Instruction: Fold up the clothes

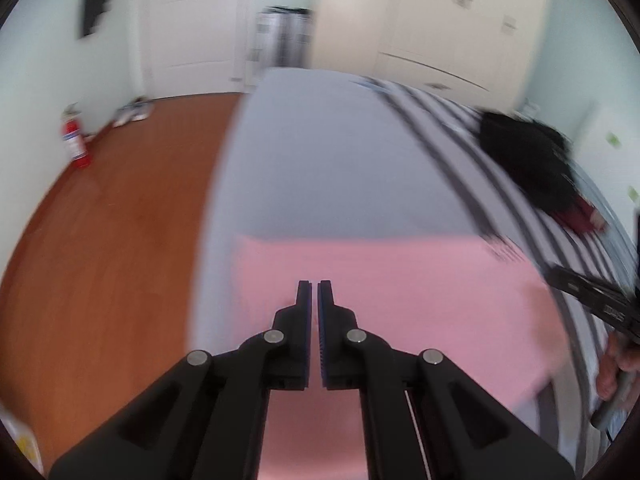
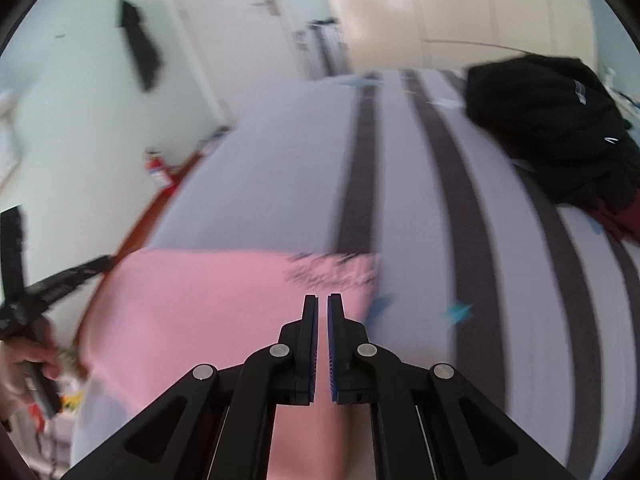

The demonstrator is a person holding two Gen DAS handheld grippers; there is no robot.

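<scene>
1. Premises: a bedroom in a home.
2. Wide bed under a pale grey cover with dark stripes.
3. Cream built-in wardrobe doors; white panelled door.
4. Reddish-brown wood floor; small red fire extinguisher standing against the wall.

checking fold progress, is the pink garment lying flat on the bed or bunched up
Flat. The pink garment lies smooth on the bed, with a straight far edge and no bunching; how many layers it has cannot be told.
</scene>
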